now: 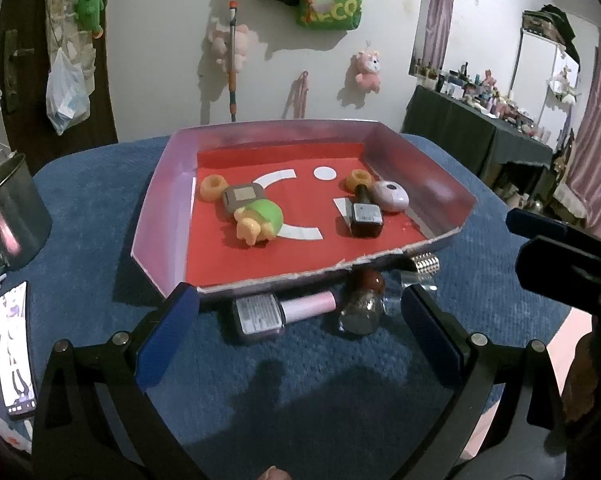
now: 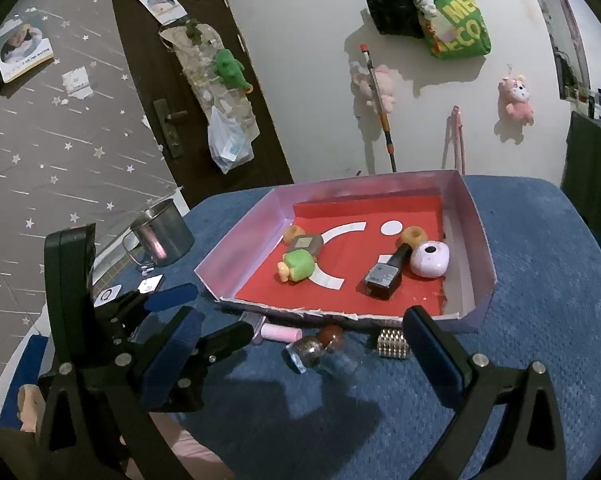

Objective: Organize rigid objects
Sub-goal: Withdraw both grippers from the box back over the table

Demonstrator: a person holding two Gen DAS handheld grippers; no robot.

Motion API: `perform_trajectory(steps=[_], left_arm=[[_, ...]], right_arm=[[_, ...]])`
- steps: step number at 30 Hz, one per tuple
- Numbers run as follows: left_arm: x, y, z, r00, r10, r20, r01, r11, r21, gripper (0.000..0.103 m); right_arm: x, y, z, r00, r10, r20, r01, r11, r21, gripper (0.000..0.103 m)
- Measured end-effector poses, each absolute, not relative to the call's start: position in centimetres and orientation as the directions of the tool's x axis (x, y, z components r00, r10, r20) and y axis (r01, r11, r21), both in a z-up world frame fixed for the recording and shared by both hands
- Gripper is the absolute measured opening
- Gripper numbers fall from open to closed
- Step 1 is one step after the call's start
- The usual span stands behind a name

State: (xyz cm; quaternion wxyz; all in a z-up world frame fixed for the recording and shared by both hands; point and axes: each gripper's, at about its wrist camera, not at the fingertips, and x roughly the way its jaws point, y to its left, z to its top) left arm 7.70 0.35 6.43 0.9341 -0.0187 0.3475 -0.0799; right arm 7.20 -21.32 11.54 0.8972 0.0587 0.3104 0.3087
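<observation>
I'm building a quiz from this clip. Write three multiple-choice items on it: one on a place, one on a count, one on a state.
1. Where does the pink-capped nail polish bottle lie?
A. inside the tray
B. on the blue cloth in front of the tray
C. in the metal cup

2. How many orange rings are in the tray?
A. one
B. two
C. four

3. How is the left hand-held gripper?
A. open, holding nothing
B. shut on a bottle
C. shut on the tray's edge

Answers: 1 B, it lies outside the near wall on the blue cloth. 2 B, one orange ring sits far left, another far right. 3 A, its fingers stand wide apart with nothing gripped between them.
</observation>
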Motion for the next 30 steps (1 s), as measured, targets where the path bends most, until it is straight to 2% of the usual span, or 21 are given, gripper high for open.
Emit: perform_trajectory(steps=[17,30], left_arm=[[5.9,0.4,4.1,0.705,-0.173,-0.688,0.135,0.985,-0.11,0.103],[6.6,0.5,1.5,0.65,-0.174,-0.74,0.127,0.985,-0.119,0.103]], right_arm=[[5.0,-21.3,9.8,0.625,0.55,-0.554,-0.505,0.826,0.249,0.103],[5.7,-21.6,6.0,0.595,0.501,-0.629,-0.455,0.855,0.25,0.103]])
